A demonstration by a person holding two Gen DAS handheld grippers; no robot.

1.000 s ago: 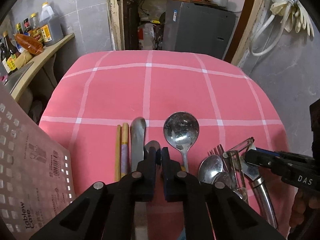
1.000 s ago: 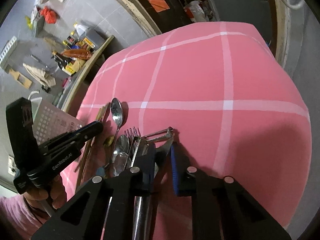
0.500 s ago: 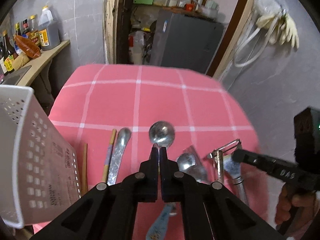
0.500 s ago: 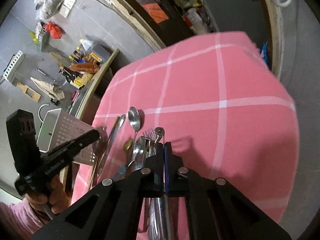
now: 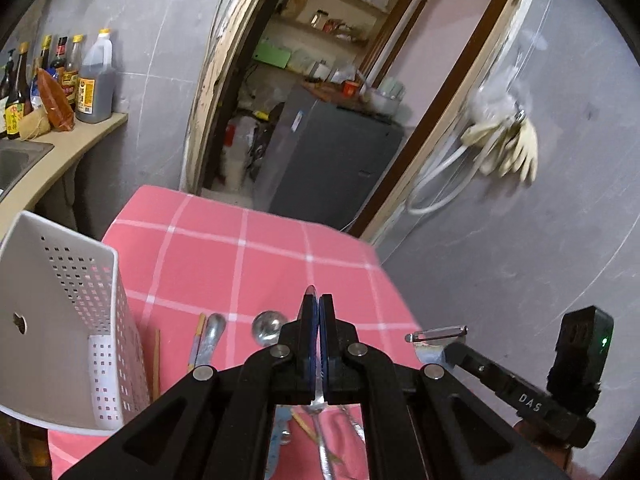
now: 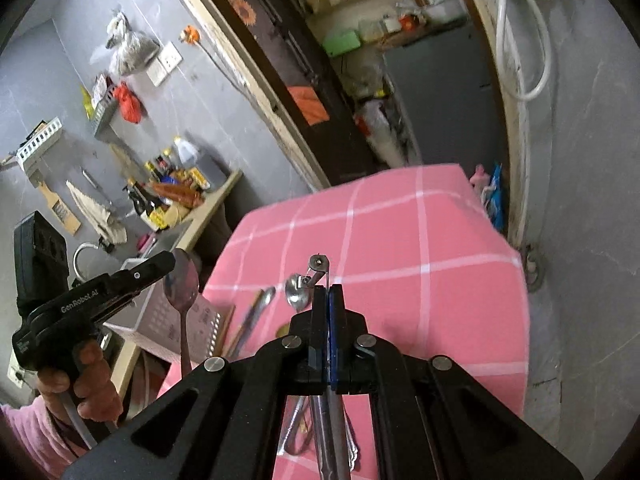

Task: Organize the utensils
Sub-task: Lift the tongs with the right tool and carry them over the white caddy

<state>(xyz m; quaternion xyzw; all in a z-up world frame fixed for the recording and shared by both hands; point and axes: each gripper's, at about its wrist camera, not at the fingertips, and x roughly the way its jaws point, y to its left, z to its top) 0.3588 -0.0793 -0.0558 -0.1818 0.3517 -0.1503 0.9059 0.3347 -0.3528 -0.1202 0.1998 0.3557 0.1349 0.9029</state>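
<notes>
Two utensils are held clear of the table at once. The left gripper is clamped on a spoon, edge-on between its fingers; the right gripper is clamped on a peeler, whose blade head juts just beyond the fingertips. Both grippers are tilted forward and down. The carry step appears to be in hand — next, each piece would need lowering into the perforated white caddy, left of the left fingers. Past both, a ladle and chopsticks lie on the pink cloth.
</notes>
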